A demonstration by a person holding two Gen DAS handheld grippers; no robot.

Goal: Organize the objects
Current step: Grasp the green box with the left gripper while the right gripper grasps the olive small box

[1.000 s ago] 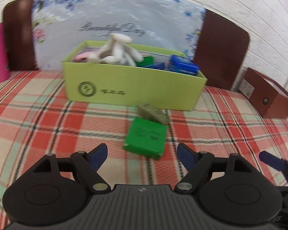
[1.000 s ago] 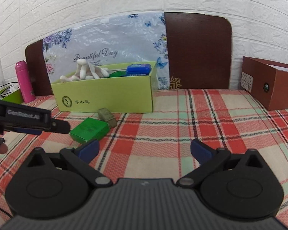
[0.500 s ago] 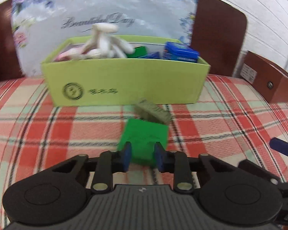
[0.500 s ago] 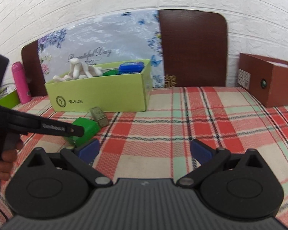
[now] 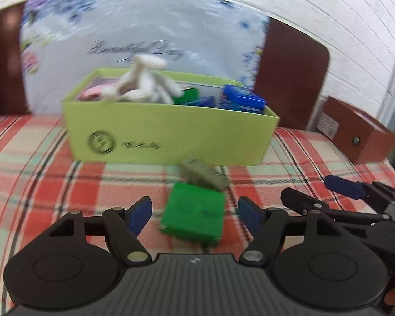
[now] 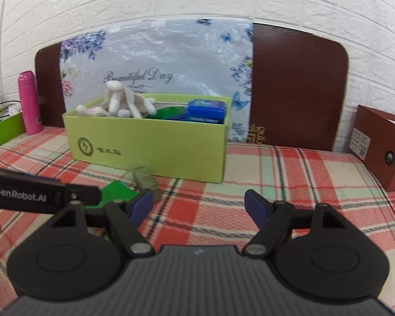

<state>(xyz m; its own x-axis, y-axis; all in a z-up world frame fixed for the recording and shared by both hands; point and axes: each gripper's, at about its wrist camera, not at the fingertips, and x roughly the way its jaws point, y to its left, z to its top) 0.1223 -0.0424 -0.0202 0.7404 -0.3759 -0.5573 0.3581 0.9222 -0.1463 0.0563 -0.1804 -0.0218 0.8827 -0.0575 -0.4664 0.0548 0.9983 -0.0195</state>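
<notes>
**Straddling the green box with open fingers**

We hold the left gripper [image 5: 194, 212] wide open, its blue pads either side of the green box [image 5: 193, 217] without touching it. The box lies on the plaid tablecloth [image 5: 39, 184], its far edge against an olive block [image 5: 204, 175], just before the lime bin [image 5: 171, 134]. Our right gripper [image 6: 198, 206] is likewise spread wide, holding nothing.
</notes>
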